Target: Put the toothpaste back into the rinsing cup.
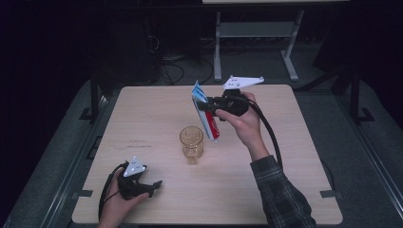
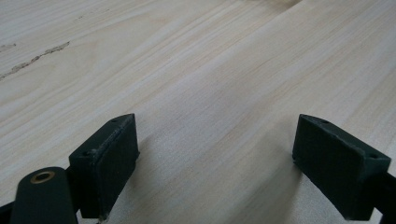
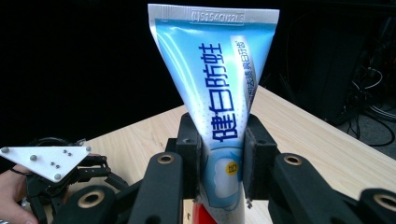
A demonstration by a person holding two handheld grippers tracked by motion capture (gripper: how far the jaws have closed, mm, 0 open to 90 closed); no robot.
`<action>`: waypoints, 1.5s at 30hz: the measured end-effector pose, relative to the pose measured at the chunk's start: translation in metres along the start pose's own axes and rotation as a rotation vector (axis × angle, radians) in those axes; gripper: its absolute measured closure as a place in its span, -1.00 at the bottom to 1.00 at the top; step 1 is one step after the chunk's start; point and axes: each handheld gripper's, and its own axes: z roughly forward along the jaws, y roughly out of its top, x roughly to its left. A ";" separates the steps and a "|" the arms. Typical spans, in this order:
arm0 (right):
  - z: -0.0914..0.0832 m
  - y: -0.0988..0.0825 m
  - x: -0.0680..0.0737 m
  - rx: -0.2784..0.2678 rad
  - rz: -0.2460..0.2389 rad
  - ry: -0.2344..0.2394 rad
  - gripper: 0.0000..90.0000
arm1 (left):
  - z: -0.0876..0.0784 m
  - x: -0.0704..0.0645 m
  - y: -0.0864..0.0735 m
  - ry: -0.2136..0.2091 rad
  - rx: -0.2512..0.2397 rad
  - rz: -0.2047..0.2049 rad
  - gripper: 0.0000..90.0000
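A blue, white and red toothpaste tube (image 1: 205, 114) hangs in the air above the table, its crimped end up and its red cap end down. My right gripper (image 1: 207, 105) is shut on its middle; in the right gripper view both pads squeeze the toothpaste tube (image 3: 219, 88). Just below and left of the tube stands an amber glass (image 1: 191, 144), upright near the table's centre. My left gripper (image 1: 151, 186) rests low at the front left of the table. The left gripper view has its jaws wide apart over bare wood, left gripper (image 2: 217, 163) open and empty.
The light wooden table (image 1: 142, 114) has dark floor all around it. A white desk frame (image 1: 256, 33) and loose cables stand behind the far edge. A plaid sleeve (image 1: 280, 194) reaches in from the front right.
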 end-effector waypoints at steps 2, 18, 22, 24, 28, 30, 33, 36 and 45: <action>0.006 0.003 0.003 0.004 -0.009 0.005 0.60 | 0.000 0.000 0.000 0.000 0.003 0.004 -0.70; 0.033 0.020 0.015 -0.005 -0.038 0.031 0.59 | 0.000 0.000 0.000 -0.005 0.003 0.008 -0.70; 0.043 0.018 0.016 -0.006 -0.036 0.032 0.59 | 0.000 -0.001 0.000 -0.009 0.001 0.006 -0.70; 0.046 0.017 0.016 -0.003 -0.036 0.031 0.59 | 0.000 -0.001 0.000 -0.009 0.000 0.005 -0.70; 0.055 0.011 0.015 0.004 -0.039 0.039 0.59 | 0.000 -0.001 0.000 -0.011 -0.002 0.005 -0.70; 0.056 0.010 0.014 0.005 -0.041 0.040 0.59 | 0.000 -0.001 0.000 -0.010 -0.002 0.005 -0.70; 0.060 0.005 0.013 0.012 -0.040 0.038 0.59 | 0.000 -0.001 0.000 -0.009 -0.002 0.006 -0.70; 0.062 0.002 0.012 0.015 -0.038 0.039 0.59 | 0.000 -0.001 0.000 -0.010 -0.002 0.006 -0.70; 0.072 -0.015 0.009 0.037 -0.028 0.041 0.58 | 0.000 -0.001 0.000 -0.011 0.001 0.008 -0.70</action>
